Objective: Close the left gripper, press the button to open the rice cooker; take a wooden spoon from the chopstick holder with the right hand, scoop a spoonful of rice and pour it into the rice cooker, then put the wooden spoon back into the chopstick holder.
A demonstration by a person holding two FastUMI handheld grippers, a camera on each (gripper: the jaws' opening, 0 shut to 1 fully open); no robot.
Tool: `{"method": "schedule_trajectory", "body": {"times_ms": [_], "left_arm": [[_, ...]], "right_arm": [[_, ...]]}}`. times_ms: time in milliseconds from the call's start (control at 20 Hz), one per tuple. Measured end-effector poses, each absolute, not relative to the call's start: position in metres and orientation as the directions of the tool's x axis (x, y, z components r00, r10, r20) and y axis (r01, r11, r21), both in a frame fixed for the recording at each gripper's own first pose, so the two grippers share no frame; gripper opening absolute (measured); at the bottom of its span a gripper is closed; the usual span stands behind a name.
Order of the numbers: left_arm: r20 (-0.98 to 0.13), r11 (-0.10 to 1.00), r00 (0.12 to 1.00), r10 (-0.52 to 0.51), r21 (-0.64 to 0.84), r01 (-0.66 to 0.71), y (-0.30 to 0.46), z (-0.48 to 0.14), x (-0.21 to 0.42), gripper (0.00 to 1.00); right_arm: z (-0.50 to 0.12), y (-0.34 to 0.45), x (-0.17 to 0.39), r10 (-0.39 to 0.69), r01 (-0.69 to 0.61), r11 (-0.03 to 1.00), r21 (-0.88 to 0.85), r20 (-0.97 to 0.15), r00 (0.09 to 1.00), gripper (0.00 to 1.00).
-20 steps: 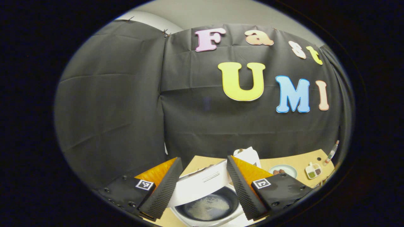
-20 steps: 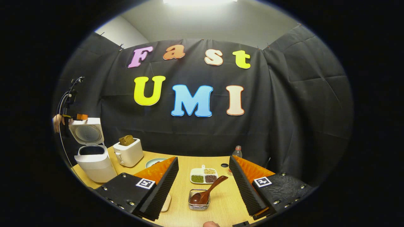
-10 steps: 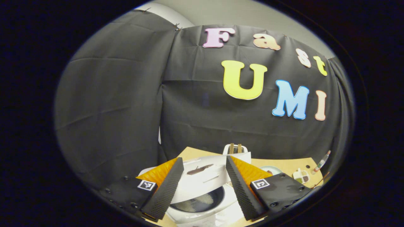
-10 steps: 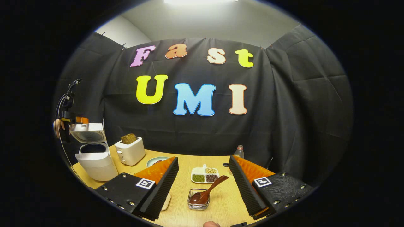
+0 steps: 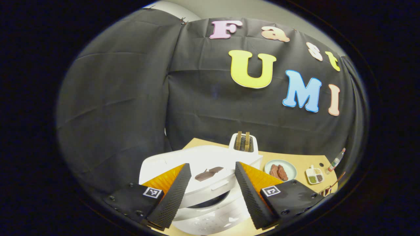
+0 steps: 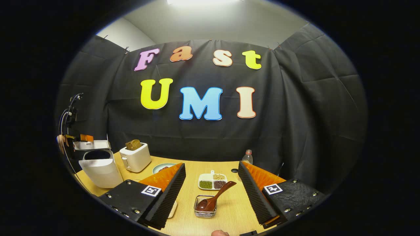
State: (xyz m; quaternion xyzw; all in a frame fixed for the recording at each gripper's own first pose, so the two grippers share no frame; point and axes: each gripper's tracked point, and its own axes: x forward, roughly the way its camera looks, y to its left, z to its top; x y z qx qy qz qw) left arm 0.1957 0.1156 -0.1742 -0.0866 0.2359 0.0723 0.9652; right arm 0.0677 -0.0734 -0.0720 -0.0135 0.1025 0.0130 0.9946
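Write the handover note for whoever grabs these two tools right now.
Left tool: open, holding nothing, over the cooker lid.
Right tool: open, empty, facing the holder.
Spoon: bowl down in the holder, handle leaning up to the right.
Done: rice lay in the pot a second ago; the lid has come from upright to nearly flat, with a dark gap at the front.
Left: nothing of the task proper; perhaps press the lid shut.
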Motion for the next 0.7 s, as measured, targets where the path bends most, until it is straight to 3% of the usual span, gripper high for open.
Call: {"method": "schedule_trajectory", "body": {"times_ms": [700], "left_arm": [[-0.566,0.981,0.818,0.105,-0.075,-0.178,0.098,-0.232,0.181,0.99]], "right_arm": [[-0.081,-0.083,0.065,0.021,-0.027,0.999,-0.022,-0.225,0.974,0.98]]}}
